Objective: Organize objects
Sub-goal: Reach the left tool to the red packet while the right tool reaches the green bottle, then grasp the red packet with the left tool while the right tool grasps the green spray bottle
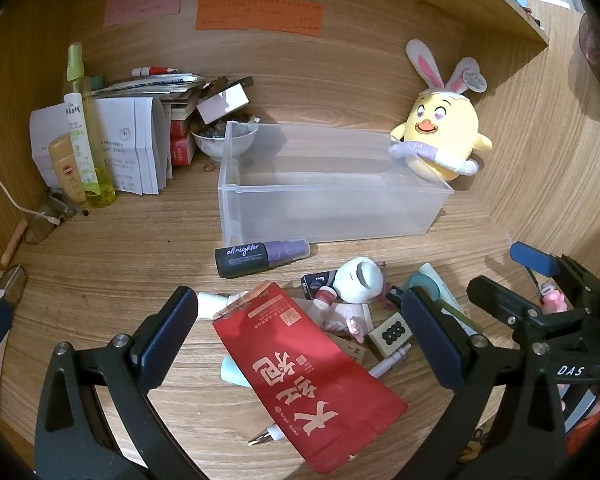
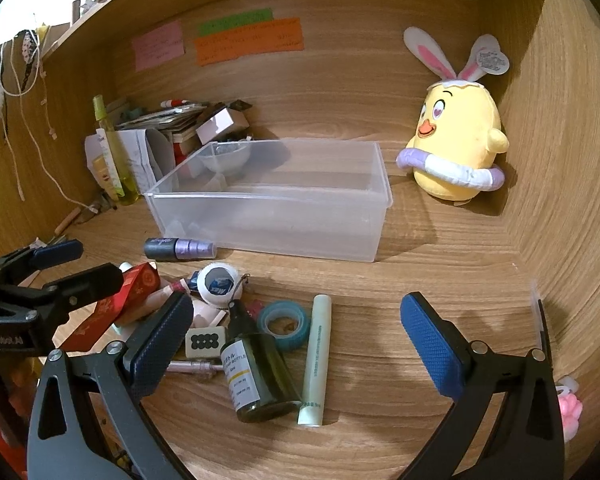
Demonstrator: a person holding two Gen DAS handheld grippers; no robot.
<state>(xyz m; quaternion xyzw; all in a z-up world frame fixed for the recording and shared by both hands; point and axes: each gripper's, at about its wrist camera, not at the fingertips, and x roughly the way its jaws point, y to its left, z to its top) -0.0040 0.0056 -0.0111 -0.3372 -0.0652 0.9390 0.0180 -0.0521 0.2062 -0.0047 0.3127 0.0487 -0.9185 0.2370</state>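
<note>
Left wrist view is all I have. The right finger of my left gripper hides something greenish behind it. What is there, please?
Observer: A dark green round bottle with a white label, lying on its side on the wooden desk.
Operator: Is anything lying next to it?
Observer: Yes, a long pale green plastic tube lies parallel, close beside it.
Operator: Is the right gripper holding something?
Observer: No. The right gripper is open and empty, pointing toward the bottle and the tube.
</note>
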